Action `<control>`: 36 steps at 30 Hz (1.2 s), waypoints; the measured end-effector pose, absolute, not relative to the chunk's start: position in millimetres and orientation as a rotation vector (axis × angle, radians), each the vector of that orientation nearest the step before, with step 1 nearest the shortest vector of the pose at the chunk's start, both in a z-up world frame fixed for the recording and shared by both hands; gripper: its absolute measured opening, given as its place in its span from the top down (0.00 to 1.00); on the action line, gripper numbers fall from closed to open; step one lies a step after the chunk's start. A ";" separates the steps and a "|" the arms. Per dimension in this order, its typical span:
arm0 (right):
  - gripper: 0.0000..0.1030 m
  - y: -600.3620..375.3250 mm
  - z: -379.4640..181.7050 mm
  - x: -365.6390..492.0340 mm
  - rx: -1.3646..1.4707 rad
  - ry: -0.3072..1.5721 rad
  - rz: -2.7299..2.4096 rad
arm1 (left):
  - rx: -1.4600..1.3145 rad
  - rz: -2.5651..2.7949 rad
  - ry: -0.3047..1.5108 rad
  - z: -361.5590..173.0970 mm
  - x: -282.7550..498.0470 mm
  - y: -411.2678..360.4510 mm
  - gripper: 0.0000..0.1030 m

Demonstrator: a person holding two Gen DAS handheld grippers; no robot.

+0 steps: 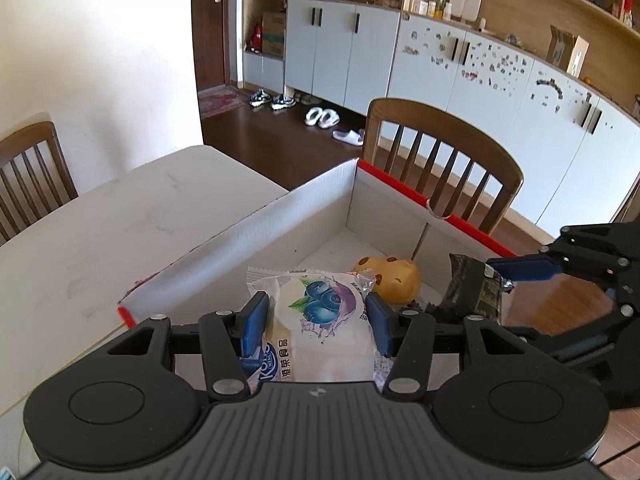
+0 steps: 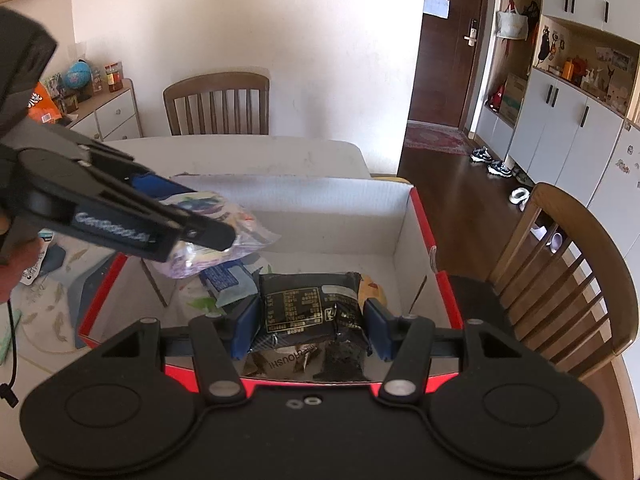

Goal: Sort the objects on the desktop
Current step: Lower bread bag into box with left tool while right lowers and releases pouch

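The left gripper (image 1: pixel 316 320) pinches a blueberry pastry packet (image 1: pixel 320 316), and the right gripper (image 2: pixel 306 322) pinches a dark snack packet (image 2: pixel 308 304); both hang over the open red-edged box (image 2: pixel 420 216) on the surface (image 1: pixel 100 232). To drop well, lower each into bare floor space, clear of the yellow toy (image 1: pixel 394 282) further in, then spread the jaws

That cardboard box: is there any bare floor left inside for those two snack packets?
Yes. The box floor is bare along its far wall and far right corner. The near half is crowded: a yellow toy and loose wrappers lie below the held packets.
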State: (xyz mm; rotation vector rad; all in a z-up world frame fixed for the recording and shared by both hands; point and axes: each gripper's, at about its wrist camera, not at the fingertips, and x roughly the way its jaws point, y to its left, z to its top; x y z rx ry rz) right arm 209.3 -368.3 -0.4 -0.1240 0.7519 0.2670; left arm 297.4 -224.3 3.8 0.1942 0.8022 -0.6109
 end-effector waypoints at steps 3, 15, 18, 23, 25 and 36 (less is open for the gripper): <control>0.45 -369.3 -4.1 213.1 -0.131 0.760 0.273 | 0.216 -0.614 0.806 -0.8 305.6 -231.0 0.50; 0.45 -370.3 -22.6 237.1 -0.163 0.822 0.270 | 0.249 -0.610 0.860 -21.9 332.2 -252.4 0.50; 0.45 -371.2 -27.6 241.2 -0.154 0.842 0.261 | 0.276 -0.609 0.867 -28.1 339.9 -261.1 0.50; 0.46 -372.6 -32.5 244.0 -0.155 0.863 0.267 | 0.293 -0.618 0.894 -37.0 350.8 -270.9 0.50; 0.45 -372.5 -33.6 245.4 -0.155 0.871 0.269 | 0.296 -0.620 0.907 -40.9 355.0 -274.5 0.50; 0.45 -375.0 -39.7 251.4 -0.125 0.920 0.274 | 0.360 -0.643 0.949 -58.8 367.9 -297.7 0.50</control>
